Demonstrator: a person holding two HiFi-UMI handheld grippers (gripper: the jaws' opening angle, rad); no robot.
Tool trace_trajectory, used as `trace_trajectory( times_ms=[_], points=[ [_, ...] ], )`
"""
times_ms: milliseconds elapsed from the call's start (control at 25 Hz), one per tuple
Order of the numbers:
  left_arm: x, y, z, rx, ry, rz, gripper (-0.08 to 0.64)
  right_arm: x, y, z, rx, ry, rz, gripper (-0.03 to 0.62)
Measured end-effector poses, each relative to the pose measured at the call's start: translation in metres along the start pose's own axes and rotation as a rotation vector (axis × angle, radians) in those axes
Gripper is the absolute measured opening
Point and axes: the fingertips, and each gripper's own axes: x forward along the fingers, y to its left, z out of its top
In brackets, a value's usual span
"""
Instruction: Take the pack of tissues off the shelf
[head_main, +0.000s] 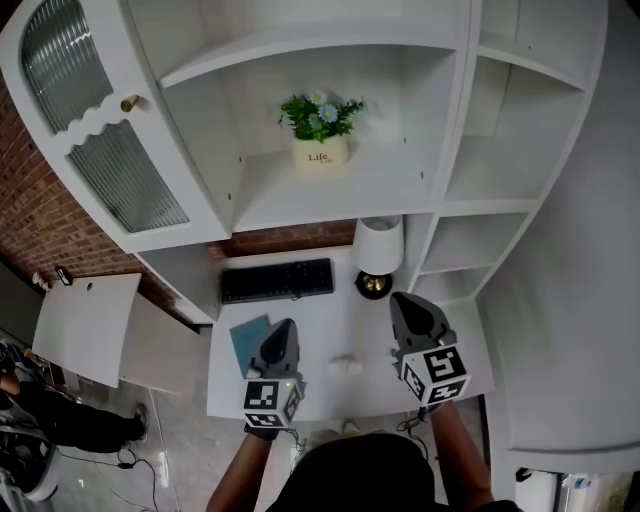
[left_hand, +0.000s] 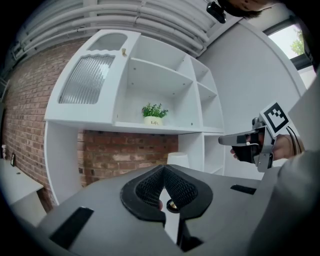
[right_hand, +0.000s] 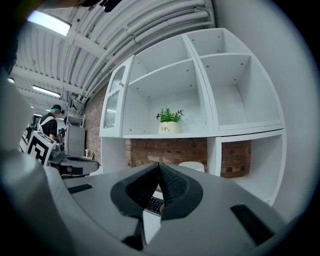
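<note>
Both grippers hover over the white desk (head_main: 330, 335) in front of the white shelf unit (head_main: 330, 195). My left gripper (head_main: 284, 326) (left_hand: 163, 168) is shut with nothing between its jaws. My right gripper (head_main: 404, 299) (right_hand: 159, 165) is also shut and empty. A flat light-blue item (head_main: 249, 340) lies on the desk just left of the left gripper; I cannot tell whether it is the pack of tissues. A small white thing (head_main: 345, 365) lies on the desk between the grippers. On the middle shelf stands only a potted plant (head_main: 320, 130) (left_hand: 154, 114) (right_hand: 169, 120).
A black keyboard (head_main: 277, 280) lies at the back of the desk, with a white lamp (head_main: 379, 245) to its right. A cabinet door with ribbed glass (head_main: 95, 130) hangs open at the left. Narrow side shelves (head_main: 470, 240) stand at the right. A person (right_hand: 50, 125) stands far off at the left.
</note>
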Motion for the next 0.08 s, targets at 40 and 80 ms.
trace_trajectory(
  times_ms=[40, 80],
  points=[
    [-0.0014, 0.0022, 0.0022, -0.005, -0.007, 0.005, 0.016, 0.0019, 0.0013, 0.0017, 0.002, -0.007, 0.012, 0.002],
    [-0.0028, 0.0048, 0.0045, -0.009, -0.014, 0.011, 0.017, 0.0042, 0.0028, 0.0038, 0.004, -0.015, 0.025, 0.002]
  ],
)
